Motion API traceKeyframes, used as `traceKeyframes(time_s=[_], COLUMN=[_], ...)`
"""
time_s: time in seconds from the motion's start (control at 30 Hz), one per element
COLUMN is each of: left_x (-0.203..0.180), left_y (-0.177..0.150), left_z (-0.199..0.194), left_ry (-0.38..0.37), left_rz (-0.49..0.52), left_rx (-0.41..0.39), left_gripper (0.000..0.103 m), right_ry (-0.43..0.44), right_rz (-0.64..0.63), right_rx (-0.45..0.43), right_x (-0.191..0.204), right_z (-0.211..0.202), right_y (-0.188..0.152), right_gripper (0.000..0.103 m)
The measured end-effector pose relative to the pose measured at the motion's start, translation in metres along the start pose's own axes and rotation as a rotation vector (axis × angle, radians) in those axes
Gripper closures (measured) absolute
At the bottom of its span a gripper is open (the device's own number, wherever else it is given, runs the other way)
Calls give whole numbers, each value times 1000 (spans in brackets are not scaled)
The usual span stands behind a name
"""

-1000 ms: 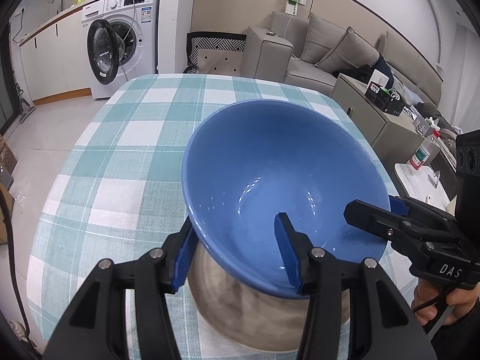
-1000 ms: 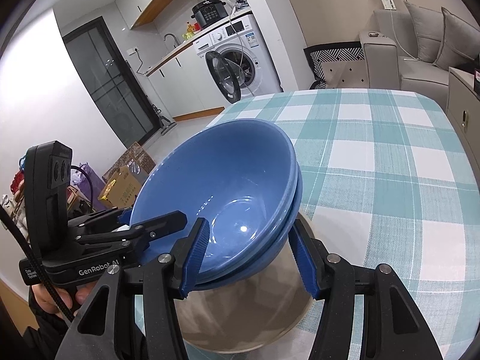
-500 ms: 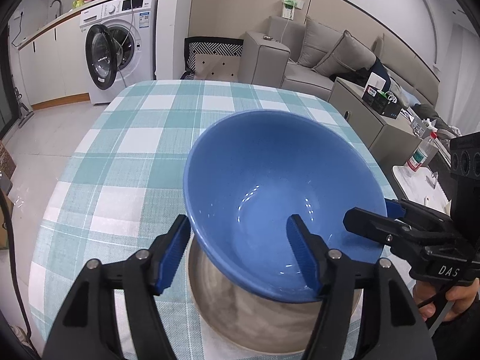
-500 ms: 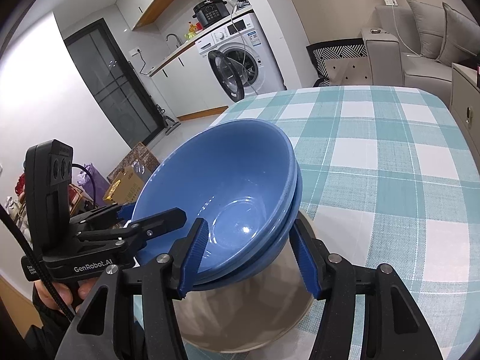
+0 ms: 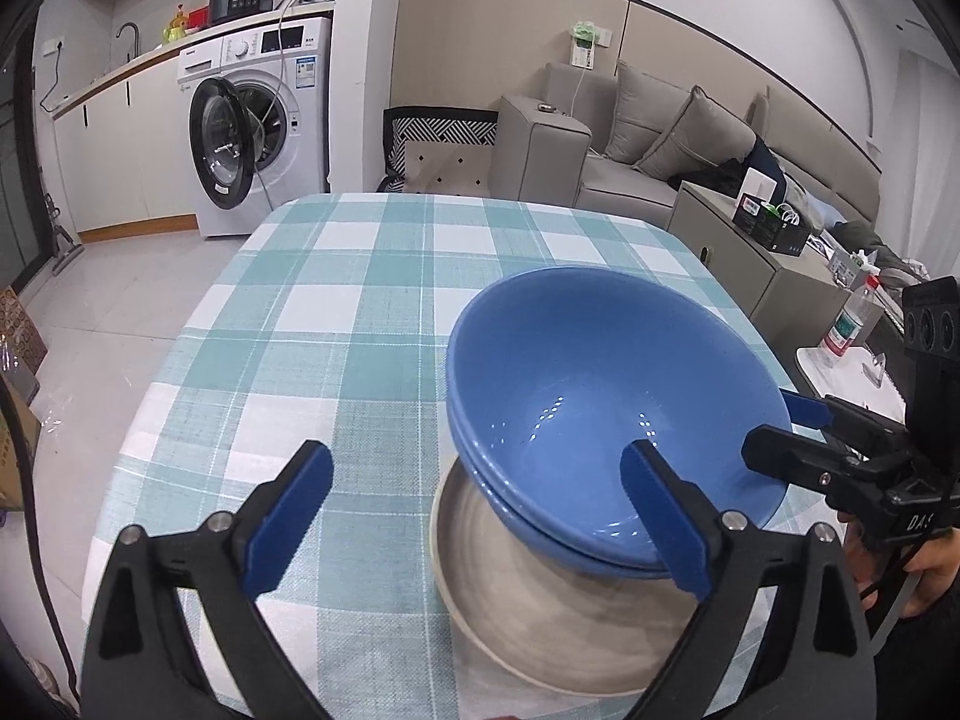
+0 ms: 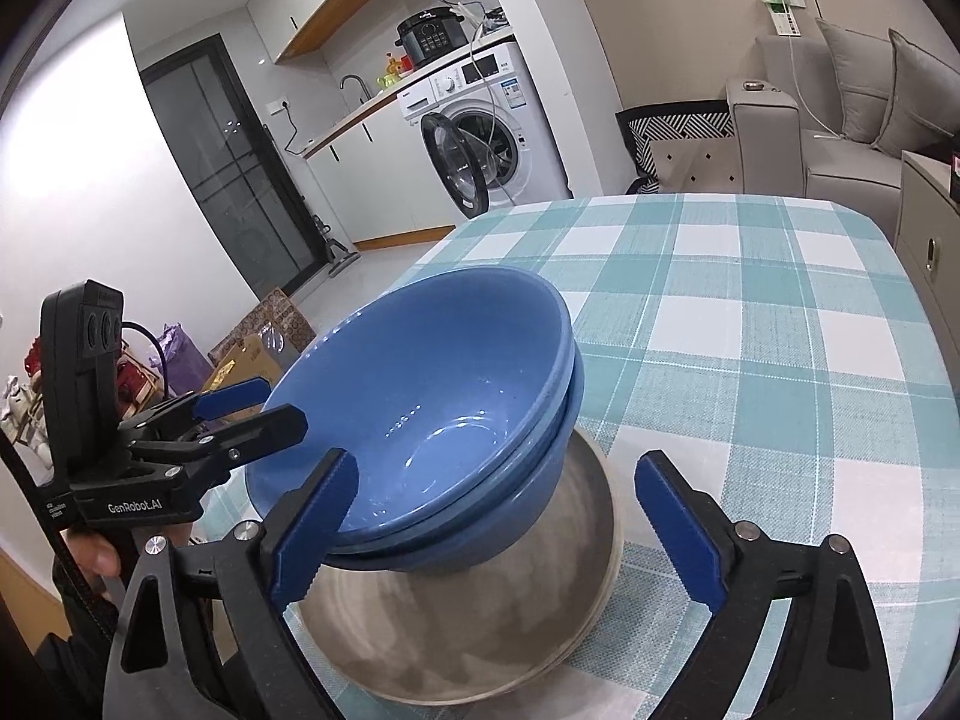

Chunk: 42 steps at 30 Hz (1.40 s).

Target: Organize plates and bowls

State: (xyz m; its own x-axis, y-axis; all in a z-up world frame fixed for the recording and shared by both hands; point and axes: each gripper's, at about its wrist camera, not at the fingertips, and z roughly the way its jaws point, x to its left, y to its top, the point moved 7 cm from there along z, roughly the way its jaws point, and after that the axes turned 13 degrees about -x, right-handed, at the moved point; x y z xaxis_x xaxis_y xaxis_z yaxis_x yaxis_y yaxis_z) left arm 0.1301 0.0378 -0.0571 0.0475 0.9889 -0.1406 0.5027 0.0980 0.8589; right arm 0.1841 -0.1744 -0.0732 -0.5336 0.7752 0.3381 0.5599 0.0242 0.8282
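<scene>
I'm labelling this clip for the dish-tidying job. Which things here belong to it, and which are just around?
Job:
- two nested blue bowls
- grey plate beneath them
- left claw, open
- right claw, open

Just around:
- checked tablecloth
- washing machine
- sofa
- spray bottle

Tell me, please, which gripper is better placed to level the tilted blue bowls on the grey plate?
Right, probably. The right gripper is open with the blue bowls between its fingers; the left gripper is open too, but the stack sits off to its right.
</scene>
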Motion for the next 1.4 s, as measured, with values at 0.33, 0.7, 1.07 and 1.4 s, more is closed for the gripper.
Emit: traceKeyframes(time_s=[0.33, 0.7, 1.07, 1.4], left_x=[1, 11, 19, 17], left_y=[-3, -8, -29, -42], left_z=[-13, -39, -60, -76], left_ry=[22, 34, 90, 124], left_rz=[59, 89, 131, 130], left_rx=[-84, -146, -179, -230], left_gripper=[0, 0, 0, 0], right_ry=[1, 23, 48, 70], right_rz=[-70, -139, -217, -245], right_rx=[-48, -157, -227, -251], right_x=[6, 6, 20, 36], right_z=[-12, -42, -67, -82], right_y=[1, 0, -20, -40], right_gripper=[4, 1, 1, 1])
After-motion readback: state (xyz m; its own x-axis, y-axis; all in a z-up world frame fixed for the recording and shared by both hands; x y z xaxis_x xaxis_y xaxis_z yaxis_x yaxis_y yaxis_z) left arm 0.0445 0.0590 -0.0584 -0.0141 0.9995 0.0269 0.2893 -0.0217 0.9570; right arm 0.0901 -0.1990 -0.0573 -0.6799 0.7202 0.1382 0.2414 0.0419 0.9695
